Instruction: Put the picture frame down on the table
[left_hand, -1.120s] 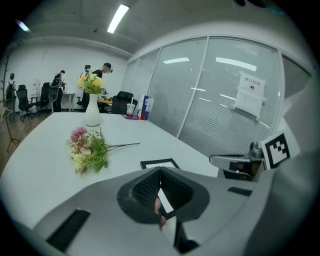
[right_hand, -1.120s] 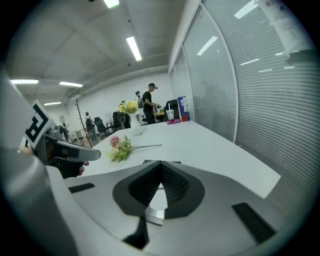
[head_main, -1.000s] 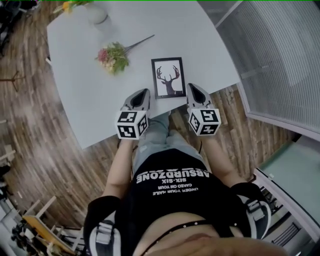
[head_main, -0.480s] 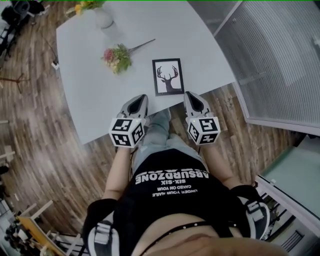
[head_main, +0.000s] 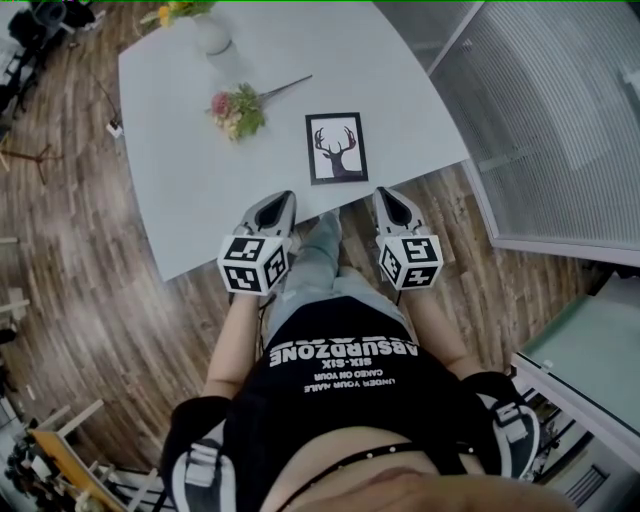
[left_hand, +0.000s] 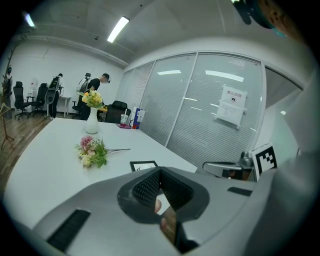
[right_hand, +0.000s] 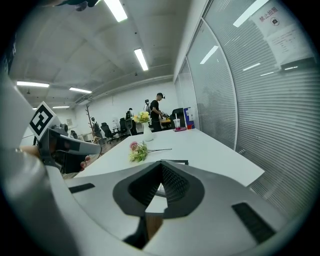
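Picture frame (head_main: 337, 148) lies flat on the white table (head_main: 190, 190), near the edge closest to the person. It has a black border with a deer-head print facing up, and nothing touches it.

Left tongs (head_main: 287, 195) are held over the table's near edge, just left of the frame and apart from it. In the left gripper view the left tongs (left_hand: 160, 171) have their ribbed jaws meeting at the tip, with nothing between them. The frame (left_hand: 143, 165) shows just past the tip, low on the table.

Right tongs (head_main: 384, 192) are held at the same edge, just right of the frame's near corner and clear of it. In the right gripper view the right tongs (right_hand: 161, 164) are likewise closed to a point and empty. The frame (right_hand: 175, 162) shows as a thin dark strip beyond.

Marker cubes (head_main: 253, 264) sit at the rear of each pair of tongs, over the person's lap.

Further up the table lies a loose flower bunch (head_main: 237, 108) on its side, pink and green, its stem pointing toward the far right. It is well apart from the frame.

A white vase (head_main: 210, 35) with yellow flowers stands at the far end.

Wood floor (head_main: 90, 280) runs left of the table; a glass wall with blinds (head_main: 560, 120) runs to the right.
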